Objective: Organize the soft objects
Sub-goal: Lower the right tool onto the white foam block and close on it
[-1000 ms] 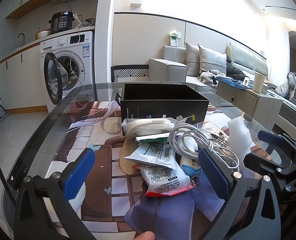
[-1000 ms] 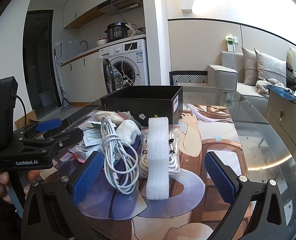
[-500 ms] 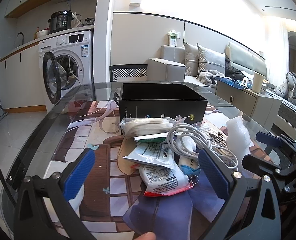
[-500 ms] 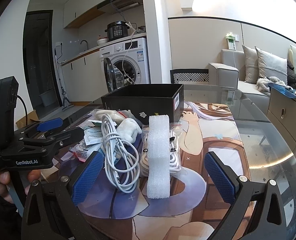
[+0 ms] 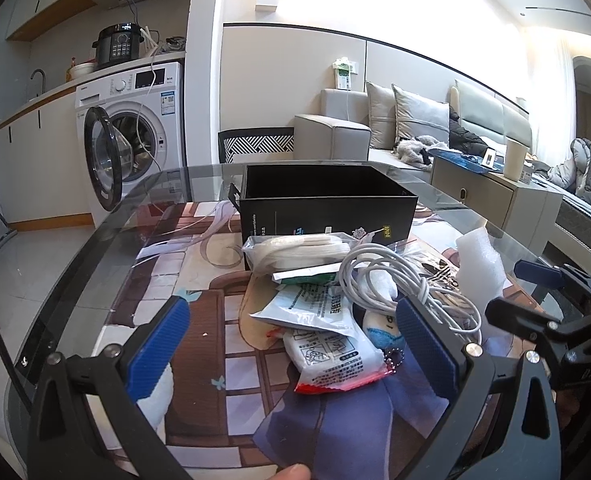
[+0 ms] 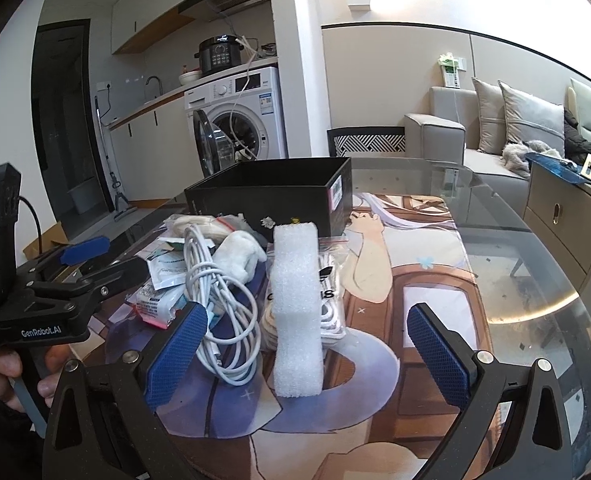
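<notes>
Little has moved — both views crept slightly nearer the pile. Left gripper [image 5: 291,344] and right gripper [image 6: 307,348] gape, released; still approaching, next picking the foam strip [image 6: 295,312] for the far black box [image 6: 271,196].

1. One black box [image 6: 271,196], open-topped, at the far end of the pile ahead of the right tool.
2. One white foam block [image 6: 297,312], between that tool's fingers.
3. One coiled white cable [image 6: 219,300], just left of the foam.
4. Two printed sachets [image 5: 327,332] ahead of the left tool.
</notes>
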A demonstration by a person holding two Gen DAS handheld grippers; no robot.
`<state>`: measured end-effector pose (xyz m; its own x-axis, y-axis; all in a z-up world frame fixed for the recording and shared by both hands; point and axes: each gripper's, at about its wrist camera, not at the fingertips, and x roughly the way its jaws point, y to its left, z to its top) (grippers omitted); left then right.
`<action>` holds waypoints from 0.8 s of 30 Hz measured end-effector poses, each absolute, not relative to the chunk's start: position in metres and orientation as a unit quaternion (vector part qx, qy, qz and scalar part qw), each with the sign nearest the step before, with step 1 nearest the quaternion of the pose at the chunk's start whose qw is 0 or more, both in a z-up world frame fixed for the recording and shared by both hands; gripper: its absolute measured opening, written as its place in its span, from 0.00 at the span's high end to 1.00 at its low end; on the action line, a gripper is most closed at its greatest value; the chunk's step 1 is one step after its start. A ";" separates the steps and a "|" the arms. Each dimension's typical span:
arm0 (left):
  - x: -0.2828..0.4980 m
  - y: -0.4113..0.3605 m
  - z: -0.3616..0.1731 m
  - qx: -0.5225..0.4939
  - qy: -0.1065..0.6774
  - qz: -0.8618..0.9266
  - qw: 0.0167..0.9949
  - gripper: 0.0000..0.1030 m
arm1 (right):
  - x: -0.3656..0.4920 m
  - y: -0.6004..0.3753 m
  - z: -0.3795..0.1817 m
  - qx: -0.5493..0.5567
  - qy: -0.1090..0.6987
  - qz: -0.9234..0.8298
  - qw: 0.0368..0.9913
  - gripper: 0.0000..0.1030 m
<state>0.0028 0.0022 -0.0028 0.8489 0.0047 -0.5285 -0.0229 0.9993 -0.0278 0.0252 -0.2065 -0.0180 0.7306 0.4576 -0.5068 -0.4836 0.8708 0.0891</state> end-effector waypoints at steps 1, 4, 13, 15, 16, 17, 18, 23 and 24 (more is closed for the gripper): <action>0.003 0.003 -0.003 -0.021 0.277 0.006 0.961 0.00 | 0.027 -0.207 -0.018 -0.024 0.267 0.250 0.930 0.04; 0.003 0.004 -0.003 -0.023 0.274 0.002 0.962 0.00 | 0.031 -0.210 -0.021 -0.020 0.278 0.240 0.930 0.13; 0.008 0.003 -0.007 -0.019 0.288 -0.015 0.957 0.00 | 0.034 -0.206 -0.024 -0.029 0.289 0.240 0.926 0.25; 0.009 0.005 -0.007 -0.021 0.289 -0.017 0.957 0.00 | 0.036 -0.205 -0.025 -0.029 0.291 0.239 0.926 0.27; 0.010 0.006 -0.007 -0.022 0.289 -0.016 0.957 0.00 | 0.036 -0.205 -0.025 -0.028 0.290 0.240 0.926 0.27; 0.010 0.008 -0.007 -0.024 0.289 -0.015 0.957 0.00 | 0.036 -0.205 -0.024 -0.030 0.290 0.240 0.926 0.27; 0.011 0.009 -0.007 -0.024 0.290 -0.013 0.957 0.00 | 0.036 -0.204 -0.024 -0.032 0.291 0.239 0.926 0.27; 0.015 0.013 -0.007 -0.022 0.291 -0.003 0.956 0.00 | 0.036 -0.201 -0.024 -0.037 0.295 0.241 0.924 0.29; 0.016 0.014 -0.007 -0.023 0.292 -0.003 0.956 0.00 | 0.036 -0.200 -0.024 -0.038 0.295 0.243 0.923 0.29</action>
